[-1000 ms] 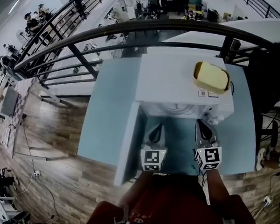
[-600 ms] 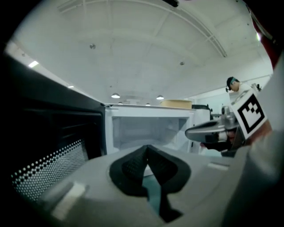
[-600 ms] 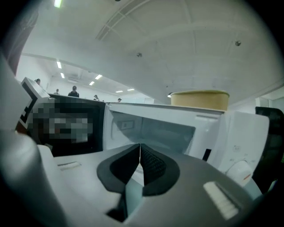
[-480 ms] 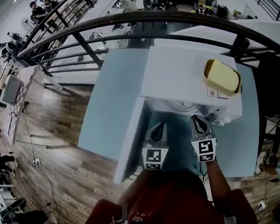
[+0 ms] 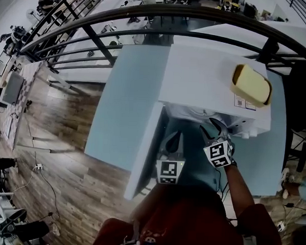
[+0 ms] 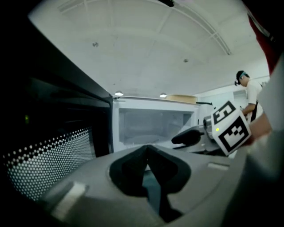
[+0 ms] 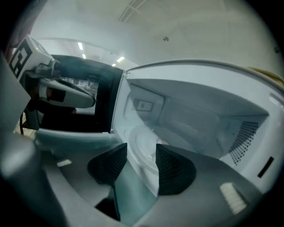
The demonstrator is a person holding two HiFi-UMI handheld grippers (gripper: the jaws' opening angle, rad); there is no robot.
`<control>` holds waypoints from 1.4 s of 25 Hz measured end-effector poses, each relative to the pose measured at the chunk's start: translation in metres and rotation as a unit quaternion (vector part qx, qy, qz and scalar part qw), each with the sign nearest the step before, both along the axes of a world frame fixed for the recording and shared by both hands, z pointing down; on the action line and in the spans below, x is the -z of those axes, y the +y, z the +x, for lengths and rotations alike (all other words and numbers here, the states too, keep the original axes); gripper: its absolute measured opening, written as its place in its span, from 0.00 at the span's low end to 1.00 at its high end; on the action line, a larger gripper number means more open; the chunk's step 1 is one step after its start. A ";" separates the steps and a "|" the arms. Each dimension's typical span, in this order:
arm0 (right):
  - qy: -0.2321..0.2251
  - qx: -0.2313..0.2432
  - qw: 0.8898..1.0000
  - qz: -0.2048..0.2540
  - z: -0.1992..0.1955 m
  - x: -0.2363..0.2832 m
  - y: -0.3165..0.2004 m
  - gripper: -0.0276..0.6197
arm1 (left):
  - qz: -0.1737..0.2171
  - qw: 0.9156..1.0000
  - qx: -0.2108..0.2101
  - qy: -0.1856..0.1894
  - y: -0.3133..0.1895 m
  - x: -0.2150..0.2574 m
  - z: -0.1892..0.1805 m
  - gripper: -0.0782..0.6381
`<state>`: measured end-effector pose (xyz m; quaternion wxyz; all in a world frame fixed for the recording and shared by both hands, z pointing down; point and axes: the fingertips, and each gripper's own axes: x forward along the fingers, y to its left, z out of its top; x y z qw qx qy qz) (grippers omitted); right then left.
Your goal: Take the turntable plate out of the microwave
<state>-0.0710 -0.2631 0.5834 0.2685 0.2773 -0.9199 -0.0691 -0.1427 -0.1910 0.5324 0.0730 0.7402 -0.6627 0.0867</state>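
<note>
Head view showed a white microwave (image 5: 206, 81) standing on a pale blue table (image 5: 125, 108), with its door (image 5: 144, 149) swung out on the left side toward the person. A yellow object (image 5: 252, 84) lay on the microwave's top, near its right front corner. A dark railing (image 5: 148, 17) curved past behind the table.

Both tools were in front of the open cavity. The left gripper (image 5: 174, 138) sat just beside the inner face of the door. The right gripper (image 5: 212, 128) reached further forward, its tips at the mouth of the cavity and its marker cube (image 5: 218, 154) tilted.

In the left gripper view, the jaws were pressed together with nothing between them. They pointed toward the cavity, with the door's perforated screen close on the left.

In the right gripper view, the jaws had just been opening and stood partway apart, gripping nothing. The turntable plate (image 7: 141, 144) — a clear glass disc — lay flat on the cavity floor inside the microwave. Its near rim showed through the gap between the two pads, and neither pad visibly pressed on it — whether the right pad brushed the rim could not be told.
</note>
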 end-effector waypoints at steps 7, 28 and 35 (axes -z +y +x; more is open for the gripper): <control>0.099 0.050 0.993 0.031 -0.022 -0.036 -0.019 0.55 | -0.013 1.000 0.005 0.007 0.002 -0.013 -0.004 0.11; 0.215 0.097 0.970 0.056 -0.051 -0.082 -0.055 0.66 | -0.031 0.999 0.017 0.023 -0.004 -0.029 -0.016 0.11; 0.234 0.108 0.960 0.111 -0.053 -0.080 -0.047 0.59 | -0.032 0.999 0.011 0.029 -0.005 -0.030 -0.015 0.11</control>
